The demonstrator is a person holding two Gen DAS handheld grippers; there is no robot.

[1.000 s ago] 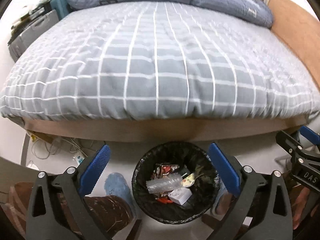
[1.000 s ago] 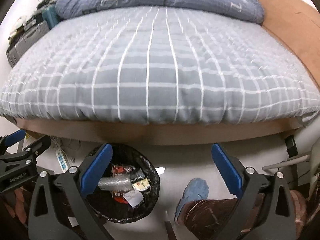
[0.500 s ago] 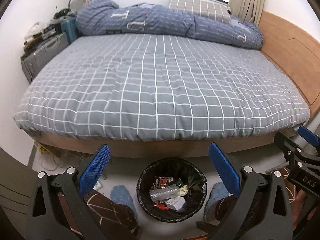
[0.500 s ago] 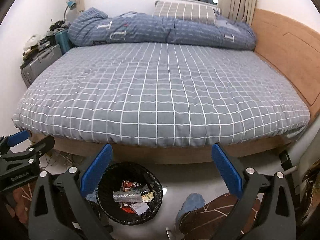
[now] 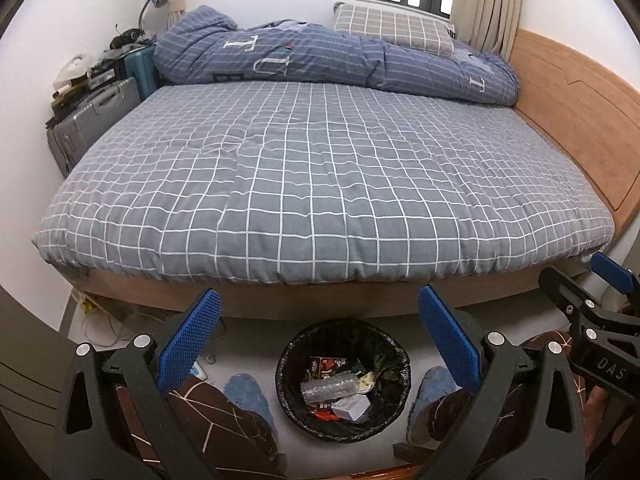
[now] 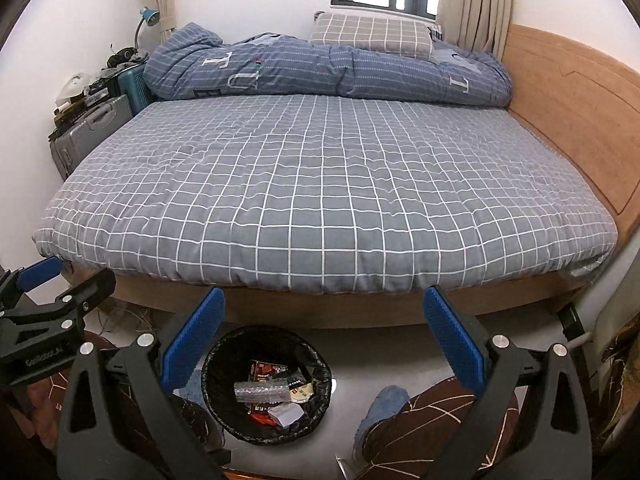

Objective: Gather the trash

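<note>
A round bin with a black liner [image 5: 288, 364] [image 6: 208, 368] stands on the floor at the foot of the bed. It holds trash: a clear plastic bottle [image 5: 328, 387] [image 6: 260, 391], a red-brown wrapper [image 5: 324, 365] [image 6: 266, 370] and white paper [image 5: 352, 407] [image 6: 288, 414]. My left gripper [image 5: 320, 336] is open and empty above the bin. My right gripper [image 6: 324, 340] is open and empty, with the bin below its left finger [image 6: 192, 340]. Each gripper shows at the edge of the other's view.
A bed with a grey checked cover [image 5: 320, 168] fills the view, with a blue duvet [image 5: 320, 56] and a pillow [image 5: 392, 28] at the far end. Suitcases [image 5: 92, 120] stand at the left. A wooden headboard [image 5: 576, 120] runs along the right. My legs and blue slippers [image 5: 248, 396] flank the bin.
Both grippers have risen and drawn back from the bin. The bin looks smaller and the whole bed, window and wall have come into view.
</note>
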